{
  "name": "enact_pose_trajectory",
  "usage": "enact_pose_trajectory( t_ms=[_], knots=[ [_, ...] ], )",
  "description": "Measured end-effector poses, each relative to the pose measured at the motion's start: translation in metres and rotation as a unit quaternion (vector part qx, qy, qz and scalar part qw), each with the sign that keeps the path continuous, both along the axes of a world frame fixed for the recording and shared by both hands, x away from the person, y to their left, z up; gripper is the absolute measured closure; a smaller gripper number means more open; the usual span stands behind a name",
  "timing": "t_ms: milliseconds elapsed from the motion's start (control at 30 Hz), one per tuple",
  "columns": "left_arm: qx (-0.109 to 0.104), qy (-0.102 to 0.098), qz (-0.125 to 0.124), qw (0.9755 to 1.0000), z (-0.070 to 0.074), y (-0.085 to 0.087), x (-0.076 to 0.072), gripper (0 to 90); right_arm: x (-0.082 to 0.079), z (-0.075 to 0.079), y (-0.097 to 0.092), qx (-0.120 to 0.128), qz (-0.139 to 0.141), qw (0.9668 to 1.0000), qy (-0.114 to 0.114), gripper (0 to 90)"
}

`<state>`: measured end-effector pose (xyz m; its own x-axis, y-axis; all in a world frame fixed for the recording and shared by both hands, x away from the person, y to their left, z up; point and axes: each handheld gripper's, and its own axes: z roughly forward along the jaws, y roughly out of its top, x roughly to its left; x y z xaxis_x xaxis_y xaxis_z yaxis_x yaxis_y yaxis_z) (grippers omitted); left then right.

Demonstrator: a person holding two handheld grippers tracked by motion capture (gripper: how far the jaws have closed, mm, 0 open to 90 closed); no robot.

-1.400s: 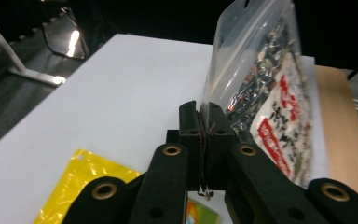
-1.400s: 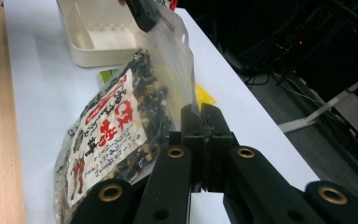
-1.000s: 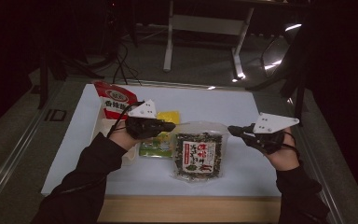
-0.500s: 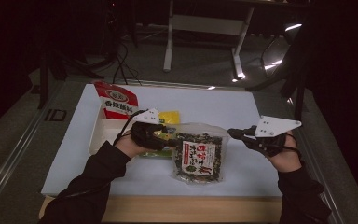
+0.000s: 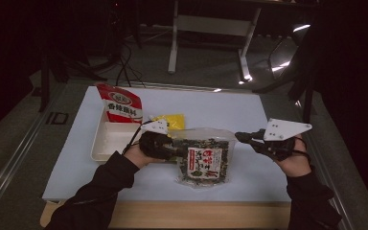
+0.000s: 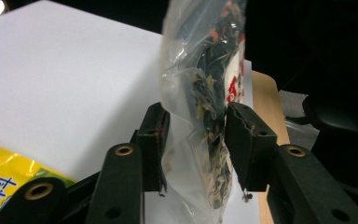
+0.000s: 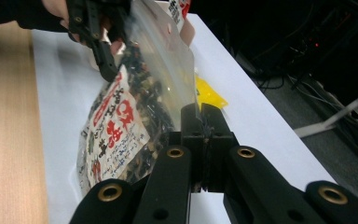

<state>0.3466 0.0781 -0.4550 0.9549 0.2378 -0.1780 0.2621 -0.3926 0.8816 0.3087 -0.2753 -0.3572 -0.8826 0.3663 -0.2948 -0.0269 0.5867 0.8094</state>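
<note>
I am working two handheld grippers over a white worktop [image 5: 249, 110]. A clear bag of dried greens [image 5: 202, 156], with a red and white label, sits at the centre, a little toward six o'clock. My left gripper [image 6: 193, 140] reaches it from nine o'clock; its jaws stand narrowly apart around the bag's near edge, with film and dark flakes between them, though I cannot tell whether both pads press it. My right gripper [image 7: 201, 122], coming from three o'clock, has its jaws pressed together on the thin clear rim of the bag.

I judge the bag light, soft and crinkly, its film slippery and its contents brittle. The best hold is the flat sealed border, not the filled belly, where a squeeze would crush the flakes.

Toward ten o'clock lies a pale tray [image 5: 106, 142], with a red and white pouch [image 5: 121, 105] leaning at its far end. A yellow packet [image 5: 171, 121] lies just beyond the bag, near twelve o'clock.
</note>
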Motion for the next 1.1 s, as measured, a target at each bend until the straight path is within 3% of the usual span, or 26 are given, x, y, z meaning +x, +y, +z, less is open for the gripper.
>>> enact_pose_trajectory(
  t_ms=[100,333,467,600,667,767,933,1100],
  knots=[
    [-0.006,-0.005,-0.009,0.9999,0.0,-0.003,-0.005,70.3,0.001,-0.001,-0.001,0.0,-0.004,1.0,0.004,89.7],
    [-0.009,-0.016,-0.015,0.9997,0.003,-0.008,-0.013,75.4,0.004,-0.001,-0.007,0.002,-0.015,0.9998,0.016,89.1],
    [-0.011,-0.026,-0.009,0.9996,0.009,-0.009,-0.016,76.8,0.005,0.002,-0.009,0.013,-0.024,0.9995,0.019,88.7],
    [-0.023,-0.023,0.002,0.9995,0.018,-0.01,-0.02,77.0,0.005,0.008,-0.01,0.02,-0.034,0.9992,0.011,87.7],
    [-0.03,-0.027,0.007,0.9992,0.024,-0.009,-0.023,77.1,0.006,0.013,-0.011,0.032,-0.037,0.9988,0.008,81.0],
    [-0.035,-0.038,0.012,0.9986,0.034,-0.006,-0.024,77.1,0.006,0.017,-0.013,0.053,-0.046,0.9975,0.003,62.6],
    [-0.047,-0.054,0.023,0.9971,0.052,0.003,-0.027,77.1,0.008,0.015,-0.017,0.067,-0.07,0.9953,0.009,54.8],
    [-0.06,-0.07,0.039,0.995,0.066,0.014,-0.031,77.2,0.012,0.007,-0.017,0.082,-0.073,0.9937,0.021,44.7]
  ],
)
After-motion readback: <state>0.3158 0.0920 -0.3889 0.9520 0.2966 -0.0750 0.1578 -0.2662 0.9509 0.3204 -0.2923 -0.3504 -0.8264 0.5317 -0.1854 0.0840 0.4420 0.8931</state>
